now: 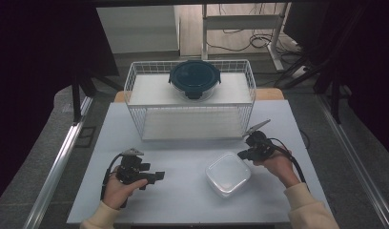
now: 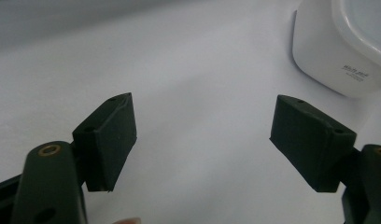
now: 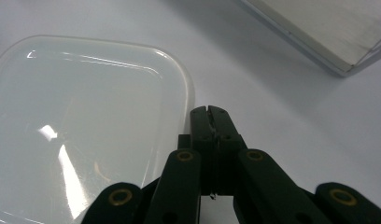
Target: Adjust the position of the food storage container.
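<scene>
On the table [image 1: 135, 143], in front of the wire basket [image 1: 135, 90], the white square container [image 1: 228, 173] lies between the hands. The right gripper [image 1: 241, 154], fingers pressed together empty, hovers just beside its far-right edge, nearer than the wide-open left gripper [image 1: 160, 176].

Square container [image 2: 338, 51]: cut off by the top and right edges in the left gripper view; small print on its wall was too blurred to read.
Container lid [image 3: 86, 121]: cropped at the left and bottom edges in the right gripper view; contents beneath could not be told.
Wire basket [image 3: 328, 32]: one corner of its base showed, the rest ran out of frame.
Person's sleeves [image 1: 312, 210]: cut off by the bottom edge in the high view.
Surroundings beyond the table [image 1: 192, 191]: too dark to make out.
</scene>
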